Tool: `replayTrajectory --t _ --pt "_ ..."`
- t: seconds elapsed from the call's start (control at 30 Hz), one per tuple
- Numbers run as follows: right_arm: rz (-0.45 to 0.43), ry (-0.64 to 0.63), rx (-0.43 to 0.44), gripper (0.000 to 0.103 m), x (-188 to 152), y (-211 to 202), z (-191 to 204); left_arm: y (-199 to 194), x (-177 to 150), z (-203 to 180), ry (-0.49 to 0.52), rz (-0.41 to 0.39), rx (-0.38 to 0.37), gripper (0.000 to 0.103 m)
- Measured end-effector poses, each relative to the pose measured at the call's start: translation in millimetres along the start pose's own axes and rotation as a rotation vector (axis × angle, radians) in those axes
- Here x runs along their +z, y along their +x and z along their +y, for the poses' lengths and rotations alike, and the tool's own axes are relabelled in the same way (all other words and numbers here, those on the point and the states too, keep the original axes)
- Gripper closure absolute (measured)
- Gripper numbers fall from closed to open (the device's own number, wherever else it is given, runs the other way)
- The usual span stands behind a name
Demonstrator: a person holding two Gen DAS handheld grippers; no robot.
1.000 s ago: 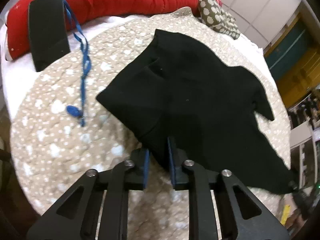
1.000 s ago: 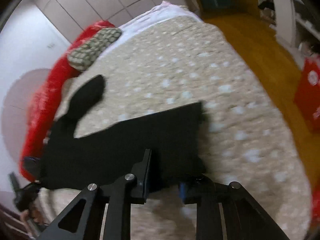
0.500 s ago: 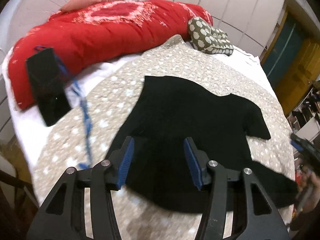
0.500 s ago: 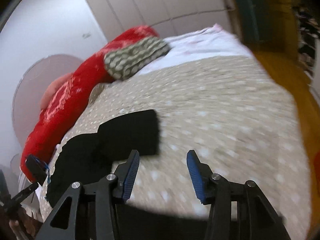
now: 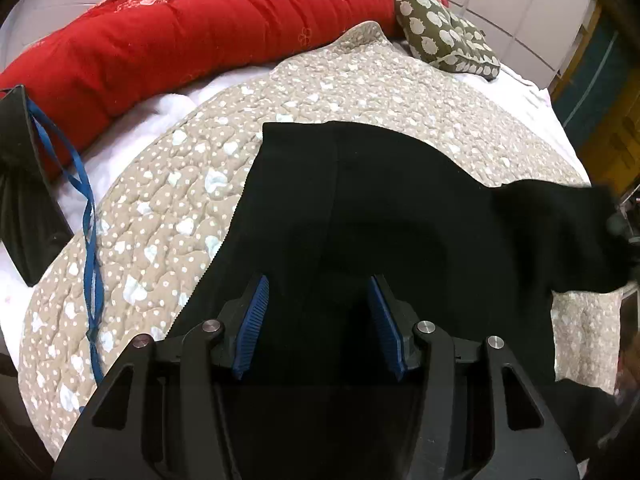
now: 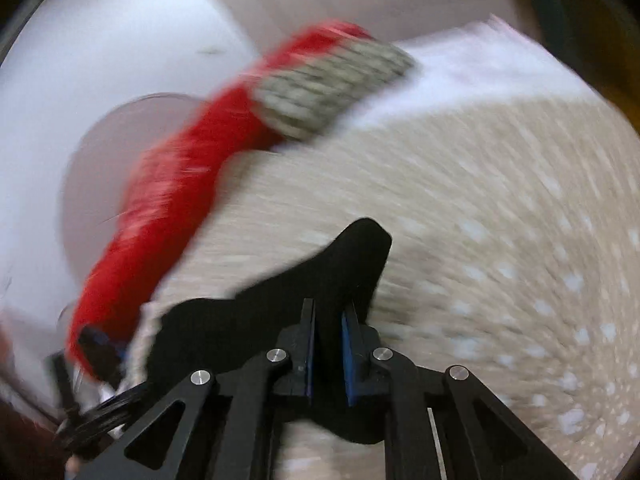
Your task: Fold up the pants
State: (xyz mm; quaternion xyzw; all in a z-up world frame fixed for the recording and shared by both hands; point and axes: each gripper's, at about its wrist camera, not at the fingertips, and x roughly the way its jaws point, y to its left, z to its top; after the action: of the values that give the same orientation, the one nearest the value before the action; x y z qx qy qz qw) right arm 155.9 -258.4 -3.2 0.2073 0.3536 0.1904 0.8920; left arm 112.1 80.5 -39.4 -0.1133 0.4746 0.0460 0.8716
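The black pants (image 5: pixel 360 200) lie spread on the beige dotted quilt (image 5: pixel 168 184) of the bed, their left edge running diagonally from the upper corner near the quilt's middle down toward the left gripper (image 5: pixel 318 316), with bare quilt on that side as far as the blue strap (image 5: pixel 86 216) and the dark flat case (image 5: pixel 24 200) at the bed's left edge. Beyond the far edge of the pants a band of quilt stays bare up to the red duvet (image 5: pixel 192 28) and the olive patterned pillow (image 5: pixel 444 36); to the right one leg (image 5: pixel 560 224) reaches toward the bed's edge. The left gripper hangs over the near part of the cloth with its blue pads wide apart and nothing between them. In the right wrist view, which is heavily blurred, the right gripper (image 6: pixel 328 344) has its pads drawn narrow on a fold of black fabric (image 6: pixel 340 264) that rises ahead of them, with a broad stretch of quilt bare to its right. Half a second ago the right gripper's jaws stood wide with only quilt between them and the cloth lay flat to the left; now they pinch the fabric. The left gripper was already spread then and has since moved closer over the pants, which fill more of its view.
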Motion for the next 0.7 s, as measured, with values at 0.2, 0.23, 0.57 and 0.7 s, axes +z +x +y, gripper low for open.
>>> replayTrajectory --t 0.2,0.23,0.57,0.7 --pt "0.199 -0.324 0.216 0.068 -62.8 3.4 90.5 1.7 -2.9 0.7 -0.011 -0.005 0.005 0.052" --pt "0.277 -0.339 0.207 0.066 -73.9 11.9 91.8 1.3 -3.5 -0.1 -0.007 -0.006 0.008 0.052" --pt "0.112 -0.231 0.013 0.063 -28.8 0.9 85.2 5.4 -1.4 -1.5 -0.011 -0.007 -0.004 0.052" --pt "0.181 -0.233 -0.110 0.061 -14.6 48.7 102.5 6.5 -0.1 -1.3 -0.020 -0.003 -0.007 0.052"
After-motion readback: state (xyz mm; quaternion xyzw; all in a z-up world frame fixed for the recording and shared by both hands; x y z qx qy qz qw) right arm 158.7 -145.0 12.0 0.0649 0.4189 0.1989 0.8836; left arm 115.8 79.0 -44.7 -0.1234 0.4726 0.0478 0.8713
